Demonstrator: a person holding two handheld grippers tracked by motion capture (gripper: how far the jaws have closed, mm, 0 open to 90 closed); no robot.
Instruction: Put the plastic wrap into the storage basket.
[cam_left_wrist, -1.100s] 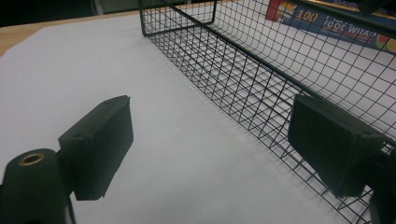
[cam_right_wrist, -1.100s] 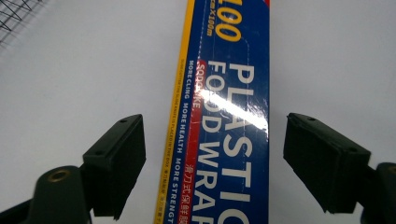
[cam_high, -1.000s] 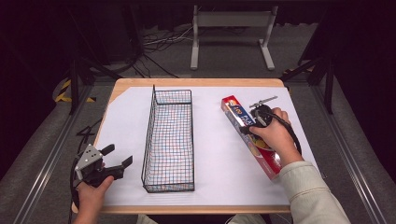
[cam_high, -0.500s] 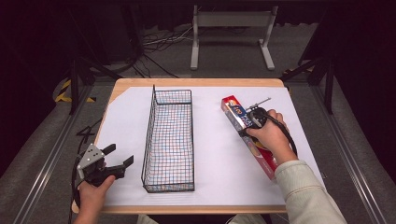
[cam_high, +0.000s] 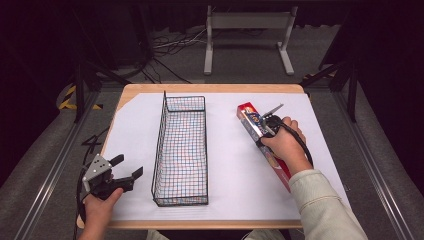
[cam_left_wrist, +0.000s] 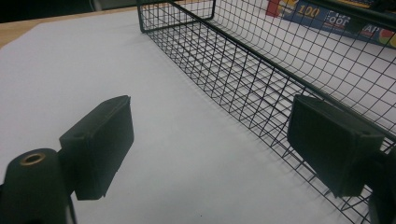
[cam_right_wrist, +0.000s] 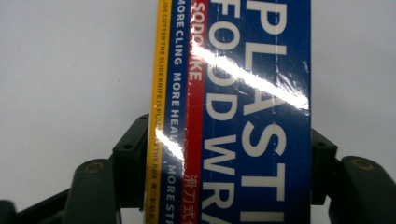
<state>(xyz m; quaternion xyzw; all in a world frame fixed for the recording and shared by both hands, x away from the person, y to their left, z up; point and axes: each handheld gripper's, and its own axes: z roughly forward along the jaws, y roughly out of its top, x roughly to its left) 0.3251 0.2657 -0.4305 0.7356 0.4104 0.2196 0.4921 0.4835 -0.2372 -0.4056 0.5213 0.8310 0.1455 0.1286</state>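
A long red and blue plastic wrap box (cam_high: 248, 119) lies on the white sheet at the right, angled toward the near right. My right gripper (cam_high: 265, 131) is down over its far half. In the right gripper view the box (cam_right_wrist: 243, 70) runs up between the jaws, and both pads (cam_right_wrist: 133, 158) press against its sides. A black wire basket (cam_high: 182, 145) stands lengthwise in the middle. My left gripper (cam_high: 129, 166) is open at the near left corner, just left of the basket's near end. In the left gripper view, the left gripper (cam_left_wrist: 210, 144) holds nothing and the basket wall (cam_left_wrist: 261, 79) runs past on the right.
The white sheet (cam_high: 135, 125) covers most of the wooden table (cam_high: 210, 88). Beyond the table's far edge stand a metal frame (cam_high: 247, 30) and loose cables on the floor. Rails run along both sides of the table.
My right hand has slid a little nearer and to the left along the box and settled on it. The left gripper has hardly moved.
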